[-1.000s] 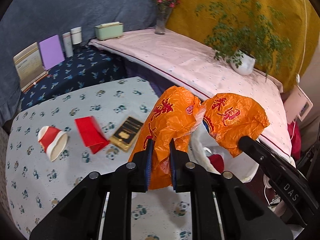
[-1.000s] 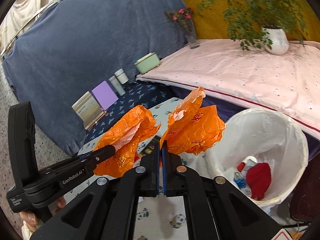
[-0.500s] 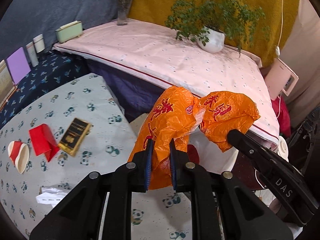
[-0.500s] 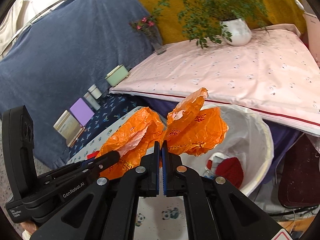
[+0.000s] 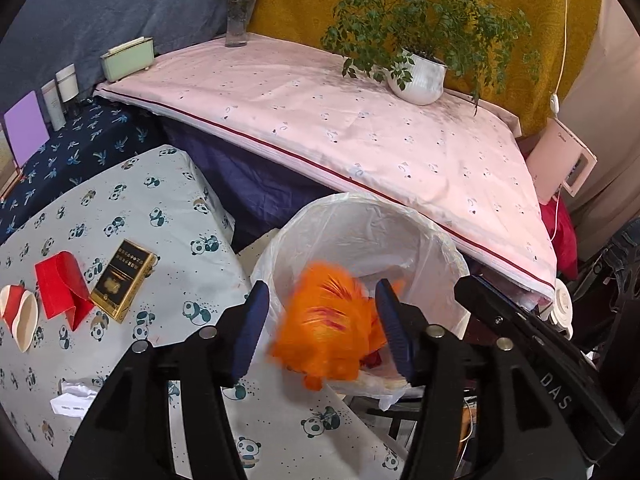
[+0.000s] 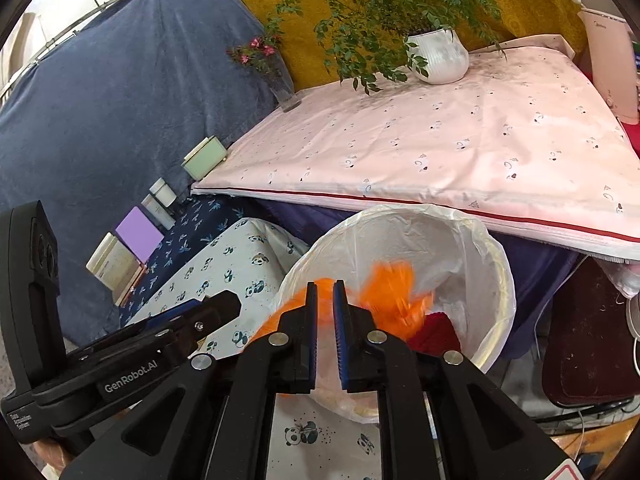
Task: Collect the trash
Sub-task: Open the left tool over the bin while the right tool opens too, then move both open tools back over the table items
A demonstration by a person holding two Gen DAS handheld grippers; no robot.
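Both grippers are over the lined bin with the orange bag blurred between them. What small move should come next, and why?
Probably draw the left gripper back toward the panda-print tablecloth. Both sets of jaws have just been opening, and the crumpled orange plastic bag looks blurred and loose over the white-lined trash bin, so it seems released. The red folded card, black-and-gold box and red-and-white paper cup remain uncollected.

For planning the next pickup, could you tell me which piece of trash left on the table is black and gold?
The flat box beside the folded red paper; the others are red or white.
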